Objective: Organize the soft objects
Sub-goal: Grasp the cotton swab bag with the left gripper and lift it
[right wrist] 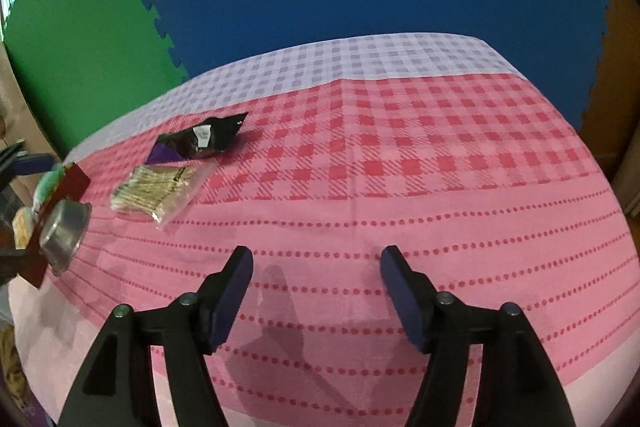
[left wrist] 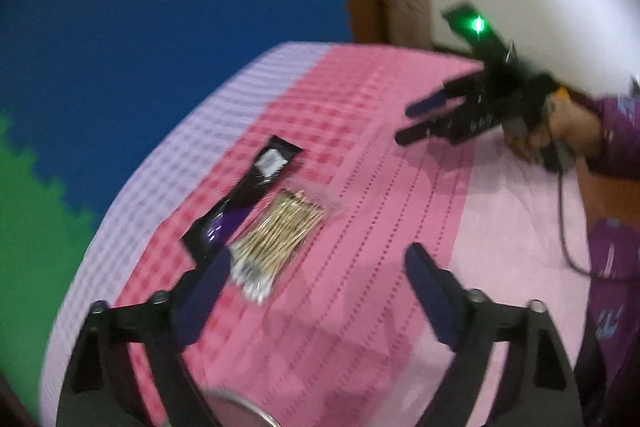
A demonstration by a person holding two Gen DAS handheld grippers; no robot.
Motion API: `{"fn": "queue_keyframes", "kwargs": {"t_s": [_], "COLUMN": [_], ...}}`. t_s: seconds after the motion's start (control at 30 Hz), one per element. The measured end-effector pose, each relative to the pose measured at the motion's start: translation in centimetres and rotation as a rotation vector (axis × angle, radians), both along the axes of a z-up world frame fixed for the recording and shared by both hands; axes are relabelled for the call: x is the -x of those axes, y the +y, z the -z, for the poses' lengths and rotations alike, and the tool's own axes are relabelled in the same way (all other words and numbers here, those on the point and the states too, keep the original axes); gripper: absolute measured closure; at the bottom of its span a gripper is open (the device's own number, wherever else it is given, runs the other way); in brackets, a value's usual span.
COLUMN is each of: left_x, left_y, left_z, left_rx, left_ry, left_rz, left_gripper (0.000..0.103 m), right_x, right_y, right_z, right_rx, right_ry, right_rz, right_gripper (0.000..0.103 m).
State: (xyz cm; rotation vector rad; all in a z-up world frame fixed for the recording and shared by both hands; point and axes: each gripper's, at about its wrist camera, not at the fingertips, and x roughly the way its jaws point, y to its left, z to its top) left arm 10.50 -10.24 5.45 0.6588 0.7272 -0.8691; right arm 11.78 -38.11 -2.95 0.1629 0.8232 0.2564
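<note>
While both tools hang above the counter point(right wrist: 400, 211) with nothing in them, the step in hand looks like the reach for the next item, not a carry. The left tool point(left wrist: 316, 267) stands with its jaws spread wide and bare cloth between them; its left finger point(left wrist: 208, 291) overlaps the near end of the clear packet of cotton swabs point(left wrist: 276, 239) in the picture, though whether it touches I cannot tell (that view is blurred). Just beside the swabs, on their far side, lies a black and purple pouch point(left wrist: 244, 195). The right tool point(right wrist: 316, 291) is also open and empty — well apart from both packets, over the dotted stripes. At the left edge of the right view a small metal bowl point(right wrist: 64, 231) sits tilted by some red card.

Next, I judge, the left tool must settle its fingers either side of the swab packet — thin, slippery film, so a low, flat pinch near an edge.
</note>
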Motion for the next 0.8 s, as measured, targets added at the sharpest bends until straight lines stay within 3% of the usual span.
{"fn": "queue_keyframes", "kwargs": {"t_s": [0.07,0.23,0.47,0.53,0.73,0.8], "left_x": [-1.3,-4.4,-7.5,-8.0,-10.1,-10.7], "left_y": [-1.3,-2.7,-3.6,-3.7,-3.2,-2.7], "left_z": [0.9,3.0,5.5,5.6,6.0,5.9], "left_rx": [-0.073,-0.216,-0.314,-0.307,-0.21,-0.164], "left_ry": [0.0,0.064,0.173,0.155,0.3,0.331], "left_rz": [0.04,0.142,0.212,0.231,0.128,0.056], "left_gripper": [0.039,0.051,0.054,0.054,0.054,0.062], "right_x": [0.4,0.3,0.2,0.2,0.2,0.2], "right_y": [0.1,0.1,-0.5,-0.8,-1.2,-1.3], "right_z": [-0.6,-0.6,-0.6,-0.7,-0.6,-0.6], "right_rx": [-0.007,-0.022,-0.063,-0.072,-0.09,-0.095], "right_ry": [-0.001,-0.002,-0.007,-0.01,-0.011,-0.011], "right_rz": [0.003,0.004,0.023,0.037,0.058,0.06], "right_gripper": [0.035,0.035,0.035,0.035,0.035,0.035]}}
